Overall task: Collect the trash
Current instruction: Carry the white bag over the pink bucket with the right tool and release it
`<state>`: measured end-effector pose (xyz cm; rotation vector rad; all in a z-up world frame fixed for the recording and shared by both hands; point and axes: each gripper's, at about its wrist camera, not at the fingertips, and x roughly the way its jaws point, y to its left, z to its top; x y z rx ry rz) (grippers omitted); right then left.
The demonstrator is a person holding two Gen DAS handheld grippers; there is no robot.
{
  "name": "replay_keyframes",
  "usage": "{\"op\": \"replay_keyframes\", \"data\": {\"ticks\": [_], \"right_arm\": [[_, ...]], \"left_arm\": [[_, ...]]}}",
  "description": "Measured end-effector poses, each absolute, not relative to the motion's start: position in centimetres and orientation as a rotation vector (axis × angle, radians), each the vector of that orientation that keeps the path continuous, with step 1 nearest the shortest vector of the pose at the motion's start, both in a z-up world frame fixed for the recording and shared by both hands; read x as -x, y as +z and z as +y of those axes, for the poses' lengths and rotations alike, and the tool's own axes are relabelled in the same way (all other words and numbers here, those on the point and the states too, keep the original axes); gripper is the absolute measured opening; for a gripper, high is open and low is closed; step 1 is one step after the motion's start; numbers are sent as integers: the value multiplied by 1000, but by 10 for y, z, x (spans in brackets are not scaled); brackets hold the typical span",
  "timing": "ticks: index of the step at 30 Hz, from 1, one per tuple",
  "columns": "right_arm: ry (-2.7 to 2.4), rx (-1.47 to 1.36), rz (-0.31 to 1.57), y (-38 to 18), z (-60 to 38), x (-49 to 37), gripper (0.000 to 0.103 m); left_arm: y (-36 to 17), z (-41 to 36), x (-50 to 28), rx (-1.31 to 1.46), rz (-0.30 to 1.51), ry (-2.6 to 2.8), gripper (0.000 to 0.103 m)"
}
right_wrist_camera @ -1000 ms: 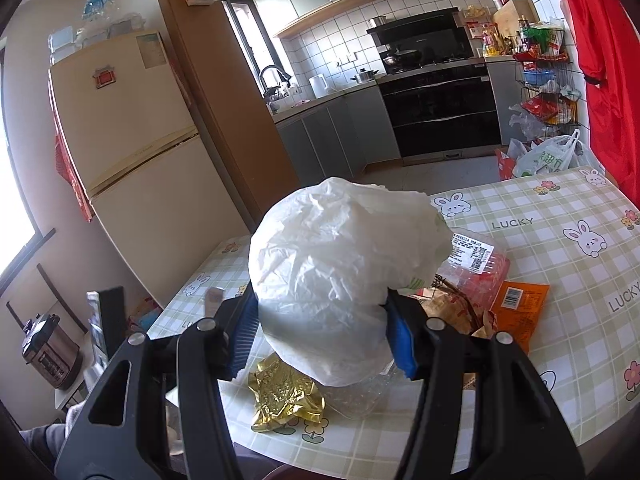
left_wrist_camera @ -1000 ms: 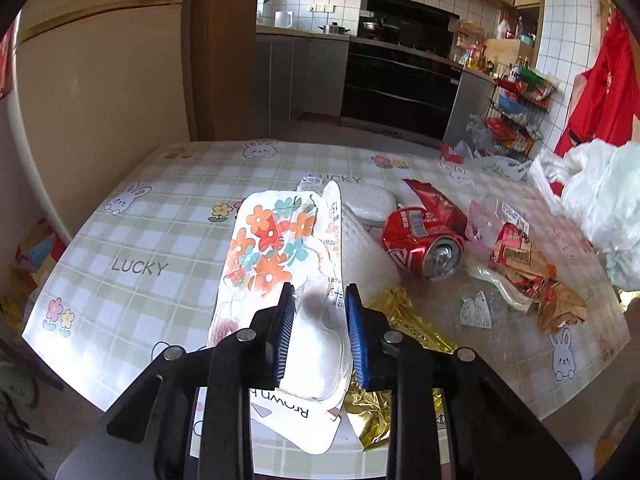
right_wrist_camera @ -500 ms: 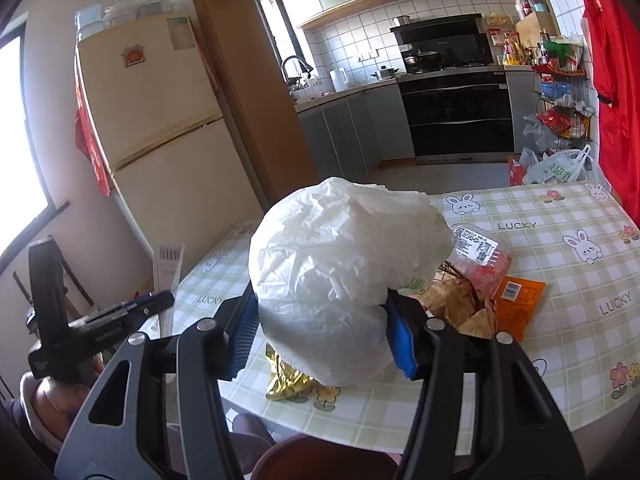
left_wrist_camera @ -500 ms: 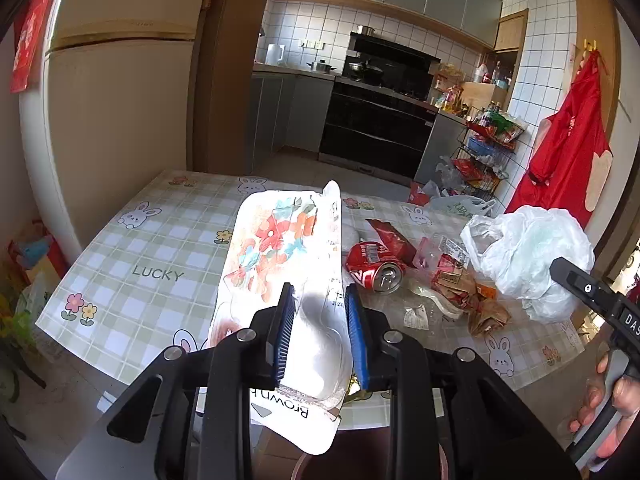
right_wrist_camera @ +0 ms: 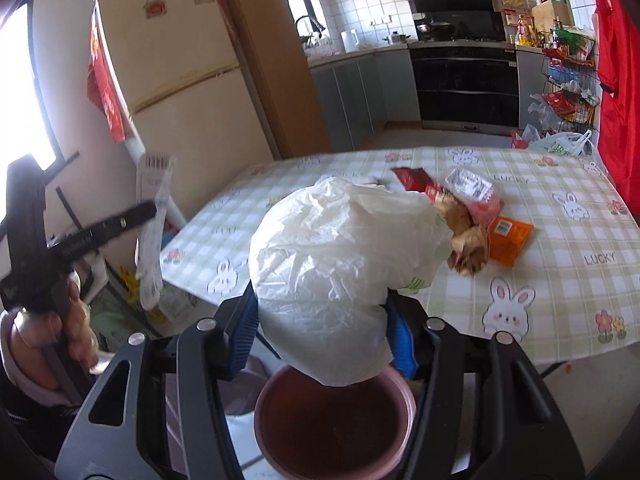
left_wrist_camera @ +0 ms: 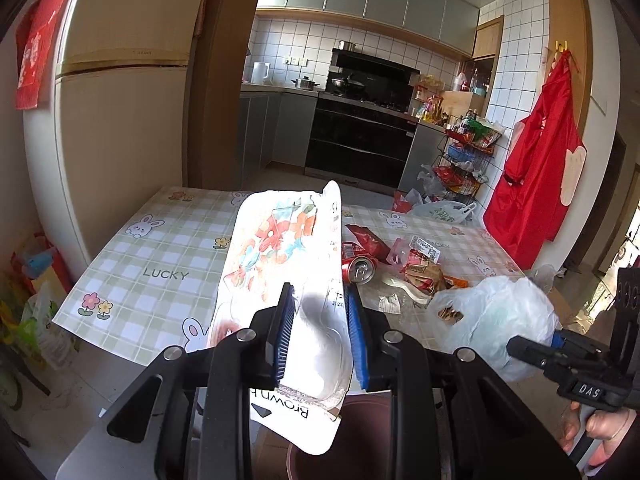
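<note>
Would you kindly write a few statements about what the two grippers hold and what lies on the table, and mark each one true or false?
1. The left gripper is shut on the flowered package. True.
2. The right gripper holds a red can. False: it is shut on the white plastic bag; the red can lies on the table.
3. A brown bin stands below the white plastic bag. True.
4. The table is bare of trash. False: the can and snack wrappers lie on it.
5. The orange wrapper is in the bin. False: it lies on the table.
</note>
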<state>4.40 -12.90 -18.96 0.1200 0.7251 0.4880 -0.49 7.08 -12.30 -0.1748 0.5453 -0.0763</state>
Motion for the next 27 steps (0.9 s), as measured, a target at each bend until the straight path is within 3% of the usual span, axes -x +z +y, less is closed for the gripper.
{"op": "replay_keyframes", "data": {"ticks": [9,27], "right_arm": [[498,-88,924,-230,-103,-25,57],[452,-46,1151,-285,-85,-43,59]], "left_arm": [[-129,68,30,199,545,-101,26],[-159,68,21,207,624,-110,26]]}}
